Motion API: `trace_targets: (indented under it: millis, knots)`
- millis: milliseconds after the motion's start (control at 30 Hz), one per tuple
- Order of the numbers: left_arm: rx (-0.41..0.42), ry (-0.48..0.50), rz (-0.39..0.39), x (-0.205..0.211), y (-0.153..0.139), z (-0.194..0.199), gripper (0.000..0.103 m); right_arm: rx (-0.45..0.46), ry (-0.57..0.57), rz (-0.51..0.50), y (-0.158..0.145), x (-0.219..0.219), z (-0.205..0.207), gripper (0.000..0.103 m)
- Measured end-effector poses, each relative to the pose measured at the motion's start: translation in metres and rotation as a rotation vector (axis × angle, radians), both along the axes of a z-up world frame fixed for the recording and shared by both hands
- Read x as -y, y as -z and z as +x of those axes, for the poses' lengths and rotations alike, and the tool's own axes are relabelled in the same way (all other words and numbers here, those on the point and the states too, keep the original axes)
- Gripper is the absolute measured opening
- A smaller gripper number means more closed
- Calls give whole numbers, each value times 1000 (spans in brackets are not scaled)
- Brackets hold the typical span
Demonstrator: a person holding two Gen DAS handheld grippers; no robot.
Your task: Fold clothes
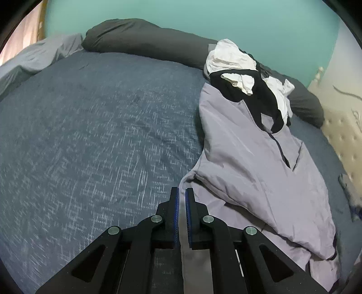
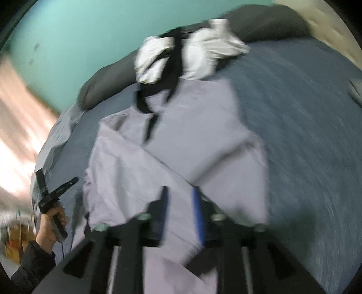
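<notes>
Pinching lilac garment (image 1: 260, 162) hem in left fingers (image 1: 182, 194) | right fingers (image 2: 181, 196) parted, gripping nothing

The view is motion-blurred. The right hand-held gripper (image 2: 179, 199) hangs over a lavender garment (image 2: 181, 144) spread on the blue bed (image 2: 305, 126), jaws parted with nothing pinched between them. White and black clothes (image 2: 192, 52) lie beyond. At the left edge a hand (image 2: 51, 228) holds the other hand-held gripper (image 2: 56, 187).

Left wrist camera looks down along its fingers, close above the bed (image 1: 90, 135). Right wrist camera (badly blurred) does likewise. Both share the lilac garment (image 1: 260, 158) (image 2: 181, 140) and teal wall (image 1: 181, 18) (image 2: 67, 45).
</notes>
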State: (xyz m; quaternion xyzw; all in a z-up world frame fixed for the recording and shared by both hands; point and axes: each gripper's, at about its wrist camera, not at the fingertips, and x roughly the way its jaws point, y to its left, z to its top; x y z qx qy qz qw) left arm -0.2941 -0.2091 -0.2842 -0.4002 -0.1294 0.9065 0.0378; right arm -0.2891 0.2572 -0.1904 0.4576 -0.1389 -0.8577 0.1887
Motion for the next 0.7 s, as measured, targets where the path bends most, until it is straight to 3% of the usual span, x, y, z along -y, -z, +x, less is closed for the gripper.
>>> trace_targets:
  millis: [267, 400, 700]
  knots:
    - [16, -20, 45, 17, 8, 9, 6, 7, -259, 22, -12, 123, -95, 35]
    - [-8, -40, 77, 25, 3, 15, 17, 13, -300, 48, -8, 179, -134, 35]
    - [0, -22, 119, 30, 7, 17, 18, 39, -384, 70, 0, 295, -198, 35]
